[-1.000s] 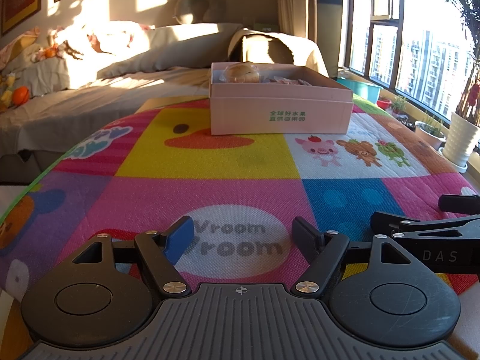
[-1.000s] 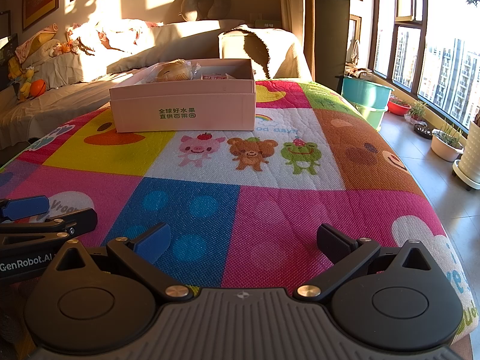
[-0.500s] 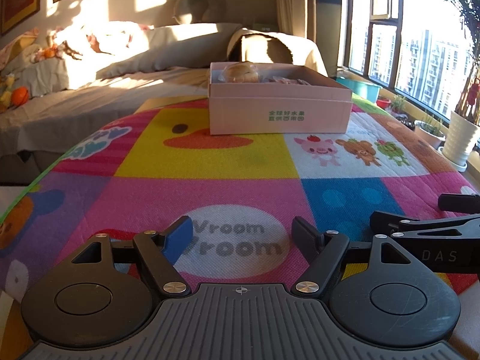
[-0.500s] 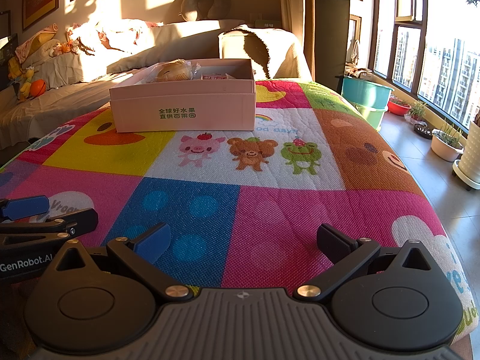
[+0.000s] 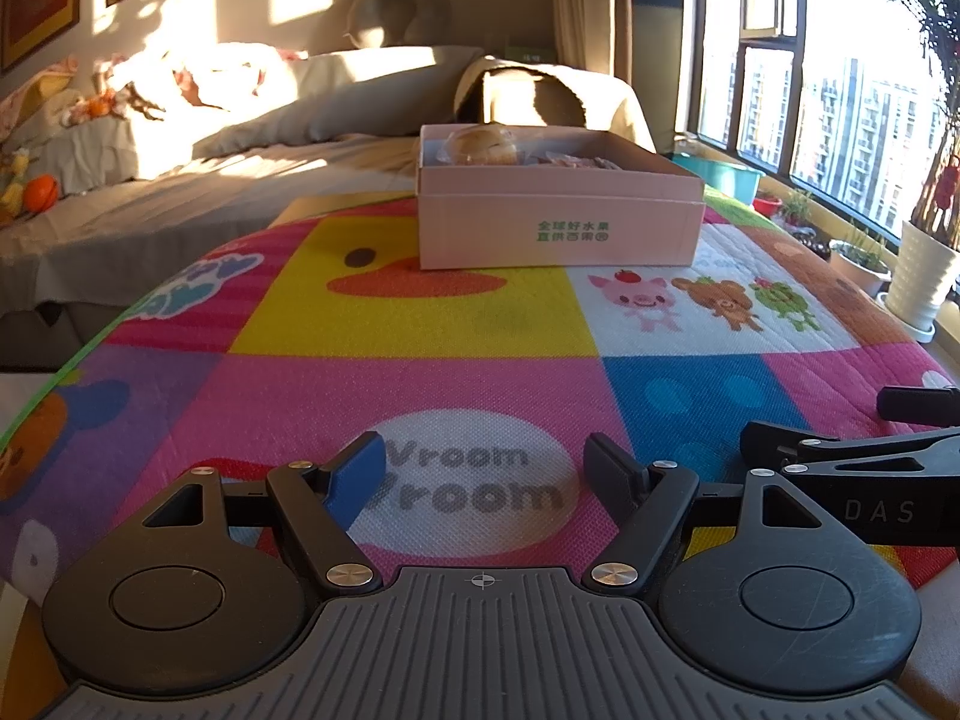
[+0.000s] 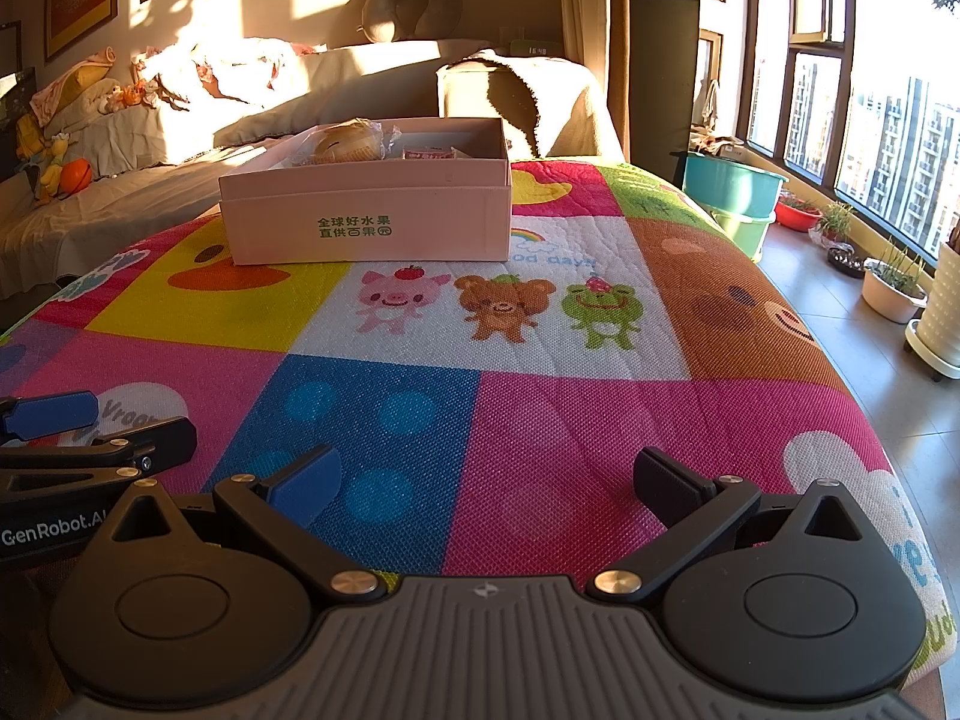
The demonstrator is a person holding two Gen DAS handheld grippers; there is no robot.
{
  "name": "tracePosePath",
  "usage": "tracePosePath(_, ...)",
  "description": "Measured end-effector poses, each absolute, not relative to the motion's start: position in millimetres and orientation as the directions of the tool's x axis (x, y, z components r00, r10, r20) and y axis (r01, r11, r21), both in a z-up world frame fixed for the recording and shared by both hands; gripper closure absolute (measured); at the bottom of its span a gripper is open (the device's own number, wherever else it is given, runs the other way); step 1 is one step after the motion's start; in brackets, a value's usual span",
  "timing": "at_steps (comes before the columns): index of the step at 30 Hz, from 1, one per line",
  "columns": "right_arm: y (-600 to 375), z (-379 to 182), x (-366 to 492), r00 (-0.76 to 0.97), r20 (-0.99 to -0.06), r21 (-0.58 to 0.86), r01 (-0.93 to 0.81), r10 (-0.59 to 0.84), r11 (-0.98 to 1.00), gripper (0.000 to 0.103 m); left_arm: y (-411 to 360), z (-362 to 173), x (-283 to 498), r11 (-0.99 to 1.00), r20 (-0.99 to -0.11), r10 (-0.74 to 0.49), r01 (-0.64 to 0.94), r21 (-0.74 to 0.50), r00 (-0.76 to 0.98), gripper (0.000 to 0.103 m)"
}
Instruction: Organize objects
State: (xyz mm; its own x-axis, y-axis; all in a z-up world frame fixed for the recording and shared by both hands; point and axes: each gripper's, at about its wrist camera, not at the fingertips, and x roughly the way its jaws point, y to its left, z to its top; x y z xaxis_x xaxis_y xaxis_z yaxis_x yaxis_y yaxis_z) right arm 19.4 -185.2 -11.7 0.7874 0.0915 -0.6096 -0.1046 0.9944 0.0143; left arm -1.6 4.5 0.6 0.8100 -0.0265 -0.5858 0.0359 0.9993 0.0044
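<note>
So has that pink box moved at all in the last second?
No. The pink box sits where it did, its front edge just behind the pig picture on the mat in the right wrist view.

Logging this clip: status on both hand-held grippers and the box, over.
Left hand-held gripper open, empty. Right hand-held gripper open, empty. Pink box far across the mat, wrapped items inside. Nothing between grippers and box.
</note>
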Motion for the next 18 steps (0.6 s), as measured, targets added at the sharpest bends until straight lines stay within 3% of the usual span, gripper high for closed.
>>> tracePosePath(18, -185.2, -11.5, 18.9, 0.788, -0.61, 0.014, -0.105, 0.091, 0.994, 0.0, 4.7, -0.6, -0.5, 0.999, -0.585, -0.031, 0.037, -0.002, 0.81, 0.024)
